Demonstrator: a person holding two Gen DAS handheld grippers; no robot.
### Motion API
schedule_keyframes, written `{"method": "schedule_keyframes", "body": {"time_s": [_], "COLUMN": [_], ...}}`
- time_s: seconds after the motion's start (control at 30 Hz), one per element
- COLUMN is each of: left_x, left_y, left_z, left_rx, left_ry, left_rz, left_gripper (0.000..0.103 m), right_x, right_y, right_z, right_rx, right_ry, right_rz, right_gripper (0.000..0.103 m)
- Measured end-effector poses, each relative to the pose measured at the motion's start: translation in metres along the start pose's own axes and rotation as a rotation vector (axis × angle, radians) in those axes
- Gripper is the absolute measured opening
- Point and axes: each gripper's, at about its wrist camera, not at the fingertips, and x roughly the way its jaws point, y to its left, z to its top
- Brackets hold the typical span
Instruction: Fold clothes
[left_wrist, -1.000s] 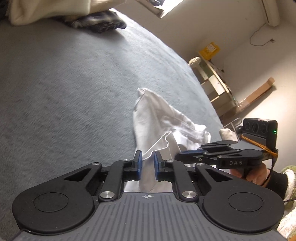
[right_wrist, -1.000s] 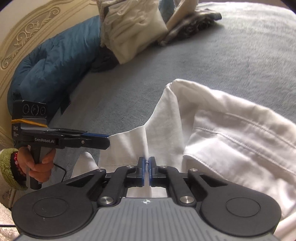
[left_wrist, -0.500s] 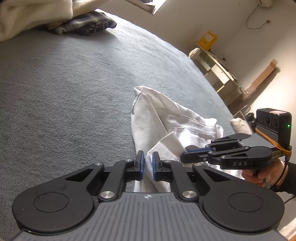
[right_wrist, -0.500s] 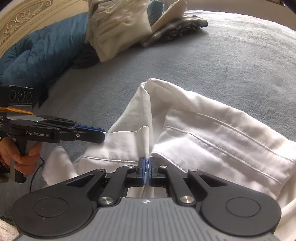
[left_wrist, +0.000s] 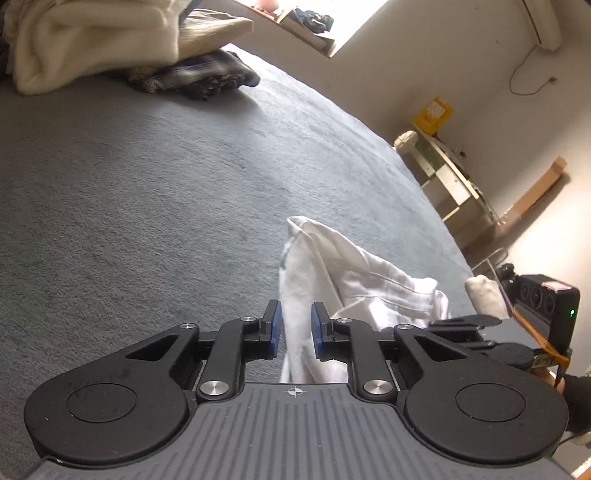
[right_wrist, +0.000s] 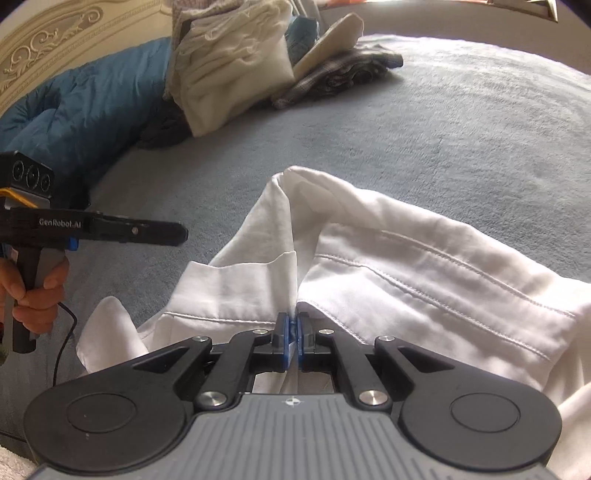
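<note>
Here the white garment lies rumpled on a grey-blue bed cover, bunched into ridges with stitched seams running across its right side. The right claw is clenched on a fold of that cloth: its blue pads stand almost together with a thin pinch of white fabric between them, and the cloth rises from there toward a peak farther up the bed. The left claw sits at the garment's left edge; its jaws are opening, a strip of the white fabric hangs in the gap between the blue pads, and neither pad presses on it. Seen from the right wrist, the left claw points across the bed cover just left of the garment, apart from the cloth, gripped by a hand on its handle. Seen from the left wrist, the right claw lies low over the garment's right part, with its camera box beside it.

Farther up the bed rest a cream heap of clothes, a dark checked garment and a blue quilt against a carved headboard. Beyond the bed's far edge stand a pale wall, a low shelf unit and a yellow box.
</note>
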Motion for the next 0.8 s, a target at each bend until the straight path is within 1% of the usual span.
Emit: {"method": "schedule_keyframes", "body": {"time_s": [0.13,0.23,0.4,0.5,0.57,0.63,0.7,0.8], "left_x": [0.001,0.000,-0.005,0.002,0.013,0.026,0.034,0.038], "left_y": [-0.005,-0.009,-0.034,-0.058,-0.068,-0.072,-0.068,-0.062], "left_z": [-0.005,-0.007,-0.011,-0.021,-0.030,-0.040,-0.046,-0.048], "left_rx": [0.009,0.022,0.142,0.262,0.327,0.377,0.383,0.358], "left_ry": [0.009,0.004,-0.002,0.047,0.104,0.154,0.183,0.187], "left_rz": [-0.001,0.001,-0.038,-0.072,-0.061,-0.018,0.018,0.007], "left_gripper": [0.017,0.017,0.017,0.017,0.017,0.017,0.017,0.017], "right_x": [-0.014,-0.016,0.000,0.011,0.016,0.015,0.011,-0.004], "right_y": [0.003,0.004,0.004,0.005,0.006,0.005,0.004,0.002], "right_z": [-0.002,-0.003,-0.004,-0.008,-0.009,-0.009,-0.006,-0.002], "right_rx": [0.004,0.011,0.005,-0.012,-0.017,-0.009,0.000,0.022], "right_ry": [-0.047,-0.057,-0.037,-0.019,-0.012,-0.010,-0.007,-0.043], "right_rz": [-0.013,-0.018,-0.038,-0.056,-0.062,-0.061,-0.065,-0.062], "right_gripper": [0.004,0.004,0.004,0.004,0.004,0.005,0.008,0.010]}}
